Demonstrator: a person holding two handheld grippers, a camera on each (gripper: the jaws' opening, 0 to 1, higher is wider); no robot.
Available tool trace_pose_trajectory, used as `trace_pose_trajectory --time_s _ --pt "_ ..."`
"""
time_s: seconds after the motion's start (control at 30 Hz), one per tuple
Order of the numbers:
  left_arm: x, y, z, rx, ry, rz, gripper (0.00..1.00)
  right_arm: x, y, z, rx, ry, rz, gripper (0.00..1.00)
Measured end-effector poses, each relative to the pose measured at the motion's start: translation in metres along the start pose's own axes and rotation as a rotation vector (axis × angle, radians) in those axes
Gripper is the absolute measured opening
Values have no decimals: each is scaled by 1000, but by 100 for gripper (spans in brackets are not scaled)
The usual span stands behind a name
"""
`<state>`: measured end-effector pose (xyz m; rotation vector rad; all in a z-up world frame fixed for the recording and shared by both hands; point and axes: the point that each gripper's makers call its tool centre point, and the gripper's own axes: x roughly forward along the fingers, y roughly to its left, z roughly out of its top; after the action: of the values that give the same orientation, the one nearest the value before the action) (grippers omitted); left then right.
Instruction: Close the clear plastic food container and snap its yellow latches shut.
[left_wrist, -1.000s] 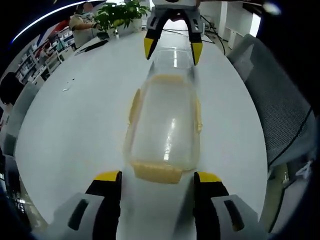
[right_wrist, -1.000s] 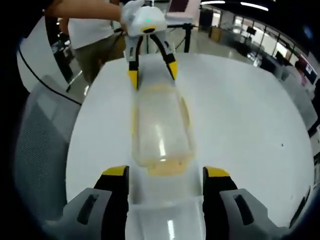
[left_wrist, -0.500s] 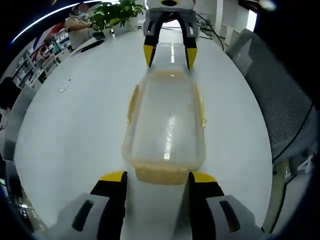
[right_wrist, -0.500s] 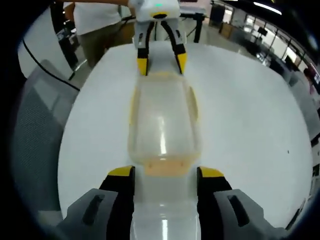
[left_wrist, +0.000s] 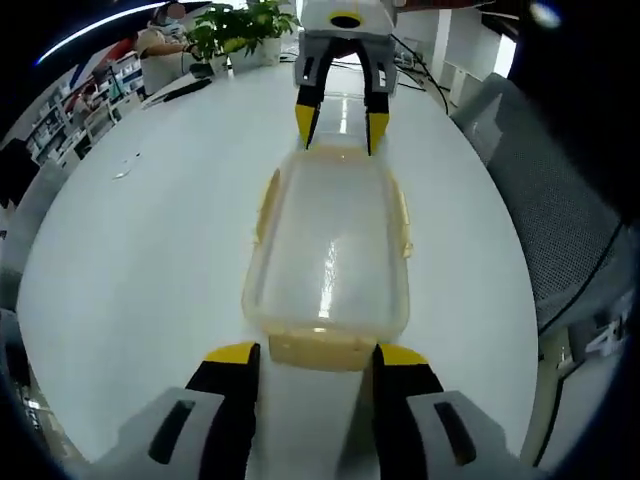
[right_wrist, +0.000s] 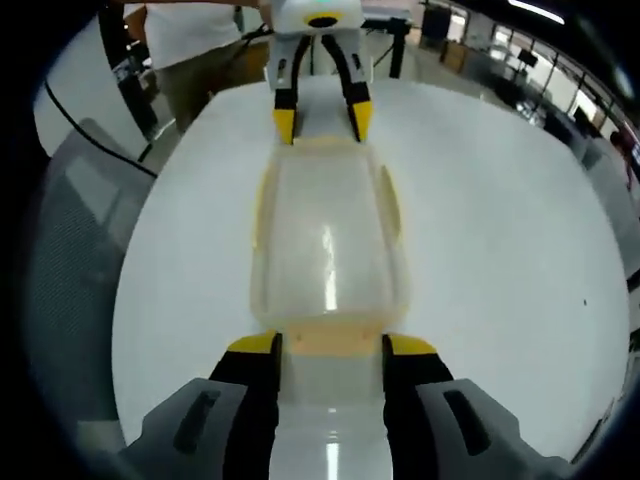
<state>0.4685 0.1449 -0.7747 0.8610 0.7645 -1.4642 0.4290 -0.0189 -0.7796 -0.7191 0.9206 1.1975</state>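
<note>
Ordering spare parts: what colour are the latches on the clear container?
Pale yellow latches on the container, clearest in the left gripper view.

one container (left_wrist: 328, 250), four yellow latches (left_wrist: 320, 350), two grippers (left_wrist: 305, 362)

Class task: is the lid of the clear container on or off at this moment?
On. The lid covers the clear container on the white table; whether its yellow latches are snapped, cannot tell.

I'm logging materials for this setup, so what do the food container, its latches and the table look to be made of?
Container: seemingly clear plastic, glossy, since the table shows through and a light streak glints on its lid. Latches: opaque pale yellow, probably plastic, duller. Table: smooth white top, faint sheen; laminate or painted, can't tell.
</note>
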Motion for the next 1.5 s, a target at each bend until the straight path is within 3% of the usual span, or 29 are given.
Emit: trace_pose_trajectory --time_s 0.83,1.1,1.5 --pt "2 1 0 16 -1 -19 41 5 1 4 -64 104 28 38" --pt "4 3 2 25 33 -26 36 11 -1 3 -51 147 8 39" --pt "5 0 3 74 45 -54 36 9 -1 2 -40 146 2 38"
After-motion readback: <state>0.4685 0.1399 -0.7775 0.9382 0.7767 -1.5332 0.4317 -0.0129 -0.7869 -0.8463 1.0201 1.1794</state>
